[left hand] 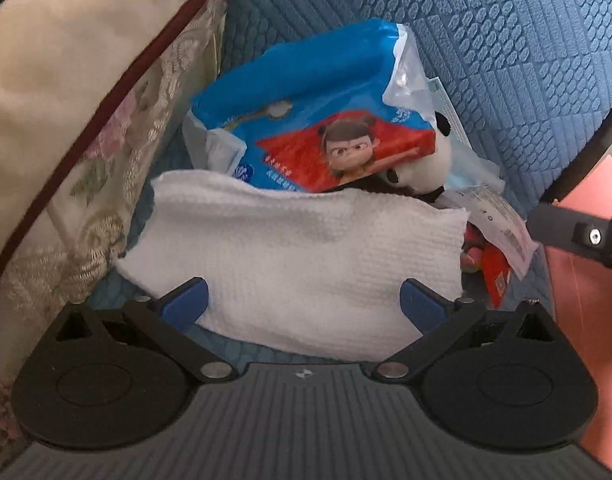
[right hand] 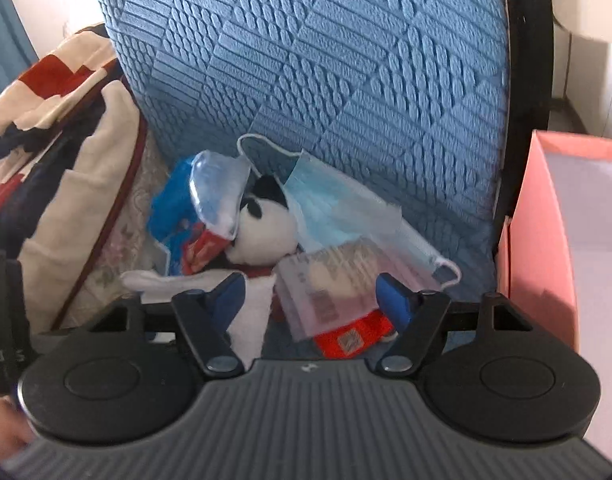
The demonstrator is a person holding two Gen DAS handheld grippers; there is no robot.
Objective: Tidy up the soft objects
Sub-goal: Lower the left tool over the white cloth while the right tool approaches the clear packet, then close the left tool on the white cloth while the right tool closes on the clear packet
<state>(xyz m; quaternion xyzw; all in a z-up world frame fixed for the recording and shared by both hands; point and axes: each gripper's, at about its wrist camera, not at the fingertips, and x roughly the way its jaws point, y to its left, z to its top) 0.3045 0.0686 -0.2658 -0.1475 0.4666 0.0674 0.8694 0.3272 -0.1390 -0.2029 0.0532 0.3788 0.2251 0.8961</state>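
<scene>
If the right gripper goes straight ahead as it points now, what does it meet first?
Most likely the clear packet of face masks, lying between the open fingers of the right gripper. The panda plush lies just behind; depth is uncertain.

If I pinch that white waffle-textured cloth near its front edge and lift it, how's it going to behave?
The white waffle-textured cloth looks thin and already sags over the pile, so it will probably droop limply from the pinch. It seems light for its size. Its back edge lies against the blue tissue pack, so lifting may nudge that.
</scene>
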